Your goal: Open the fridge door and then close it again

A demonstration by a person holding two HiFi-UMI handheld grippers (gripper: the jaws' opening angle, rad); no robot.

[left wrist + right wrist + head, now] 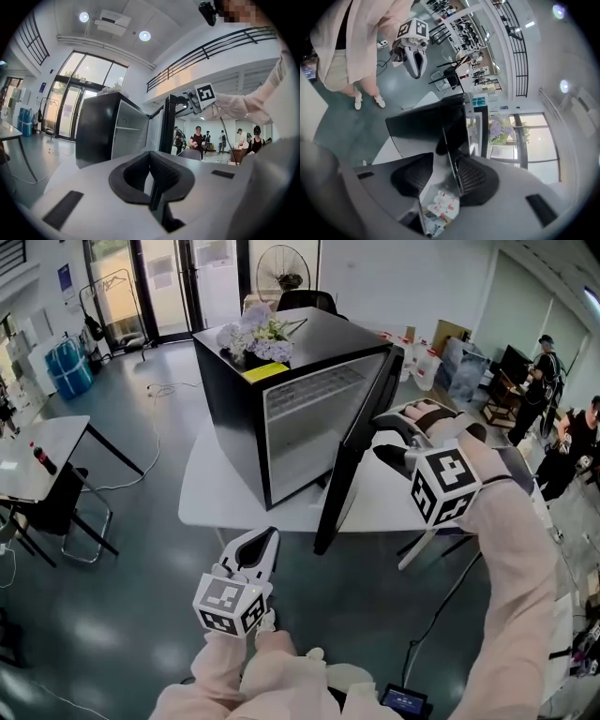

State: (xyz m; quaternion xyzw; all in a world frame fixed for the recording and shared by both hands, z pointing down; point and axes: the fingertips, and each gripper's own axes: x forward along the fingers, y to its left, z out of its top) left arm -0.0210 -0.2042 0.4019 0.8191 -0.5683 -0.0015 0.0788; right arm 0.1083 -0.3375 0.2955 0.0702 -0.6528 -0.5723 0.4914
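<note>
Fridge (246, 395) on white table (211, 493), door (354, 448) wide open. Right gripper (392, 435): jaws apart, straddling the door's free edge, no pinch. Left gripper (257, 551): jaws together, empty. Likely closing next: follow the door's arc, steady push.

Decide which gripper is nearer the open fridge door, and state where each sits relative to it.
Right. The right gripper is at the free edge of the fridge door, that edge between its jaws. The left gripper hangs lower, in front, clear of it.

sleeve (511, 559): pale pink | left claw (267, 538): white (black pads) | cube (232, 604): black-white markers
</note>
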